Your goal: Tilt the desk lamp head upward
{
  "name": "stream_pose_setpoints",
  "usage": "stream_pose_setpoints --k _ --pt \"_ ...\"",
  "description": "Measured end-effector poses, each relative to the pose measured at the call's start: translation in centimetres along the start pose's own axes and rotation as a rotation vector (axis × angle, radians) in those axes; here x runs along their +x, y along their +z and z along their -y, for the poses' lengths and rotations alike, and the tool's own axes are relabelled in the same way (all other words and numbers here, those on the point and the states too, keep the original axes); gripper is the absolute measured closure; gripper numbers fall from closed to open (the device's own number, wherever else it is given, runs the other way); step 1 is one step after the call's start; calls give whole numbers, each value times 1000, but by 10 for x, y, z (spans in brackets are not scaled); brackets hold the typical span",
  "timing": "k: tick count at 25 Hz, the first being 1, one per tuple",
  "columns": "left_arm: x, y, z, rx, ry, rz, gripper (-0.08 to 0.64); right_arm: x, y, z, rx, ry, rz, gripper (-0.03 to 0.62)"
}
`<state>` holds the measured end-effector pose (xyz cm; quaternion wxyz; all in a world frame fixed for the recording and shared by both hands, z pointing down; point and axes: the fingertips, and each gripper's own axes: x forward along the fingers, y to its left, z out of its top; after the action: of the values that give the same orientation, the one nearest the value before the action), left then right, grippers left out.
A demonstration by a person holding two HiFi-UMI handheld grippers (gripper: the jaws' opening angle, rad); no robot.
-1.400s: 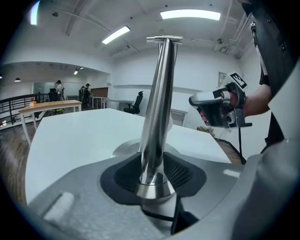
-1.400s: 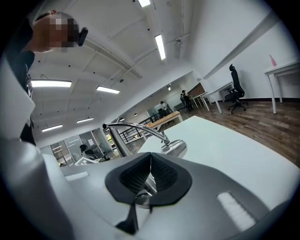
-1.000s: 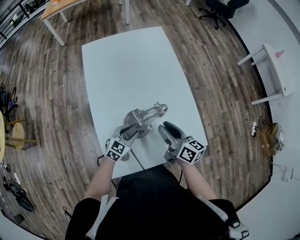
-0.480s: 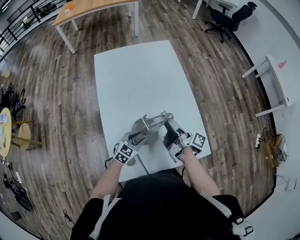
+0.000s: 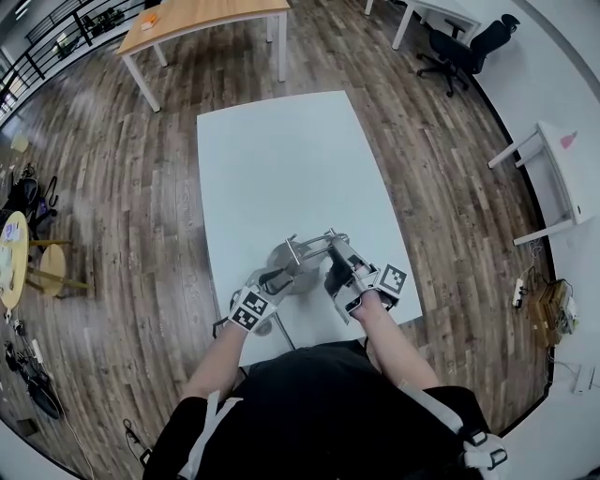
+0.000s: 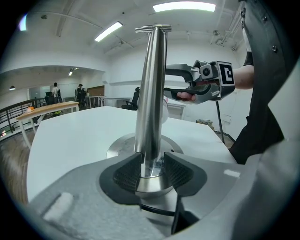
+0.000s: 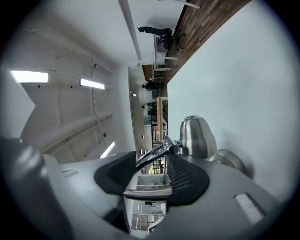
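Nearest to the person, the left gripper (image 6: pixel 151 168) has its tongs pinched on the polished steel upright post (image 6: pixel 152 84) of the desk lamp. The grip is low down, just above the round flat steel base (image 6: pixel 121 146). I judge that this grip is there to anchor the lamp. The base only rests on the white rectangular desk (image 5: pixel 281 159), near the edge closest to the person, so a push on the head could make the whole lamp slide or tip.

A little further away, the right gripper (image 7: pixel 151 166) is rolled on its side, so the opening of its tongs lines up with the thin double-rod steel arm (image 7: pixel 157 152) that carries the head. The tongs are spread and have just been closing a little. The rods pass between the pads, but as far as I can see the pads do not press them. This seems to be the step of taking hold, before any lifting.

Just beyond these tongs is the bell-shaped steel lamp head (image 7: pixel 197 136), which in my judgement is not yet tilted upward. The next move probably asks for a firm closing, then a slow turn upward while the left gripper holds the post down. If the pads catch the thin rods only partly, they may slip.

Far behind, a wooden table (image 5: pixel 206 14) and a black office chair (image 5: pixel 459 52) stand on the brown plank floor (image 5: pixel 122 187).
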<state>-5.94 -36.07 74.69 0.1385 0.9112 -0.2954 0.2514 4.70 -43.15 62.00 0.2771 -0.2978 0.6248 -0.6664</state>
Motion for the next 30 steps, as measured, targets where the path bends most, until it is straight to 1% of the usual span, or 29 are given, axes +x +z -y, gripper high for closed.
stream_pose_setpoints --k 3,11,16,21,26,30 --pt "0 0 -1 -7 9 -3 399 1 -1 -2 -21 -5 -12 385" --pt "3 0 -3 25 -1 -43 399 1 12 -21 -227 -26 22 387" --pt "0 -3 -2 16 8 -31 399 -1 16 -44 -427 -13 17 388" --pt "0 -2 -1 18 7 -24 399 0 14 -76 -575 33 -6 388" --pt "2 -3 -3 23 7 -24 399 -2 17 -84 -708 -3 -4 390" --pt "3 -2 -2 30 -2 -31 399 -4 16 -99 -812 -1 -7 396"
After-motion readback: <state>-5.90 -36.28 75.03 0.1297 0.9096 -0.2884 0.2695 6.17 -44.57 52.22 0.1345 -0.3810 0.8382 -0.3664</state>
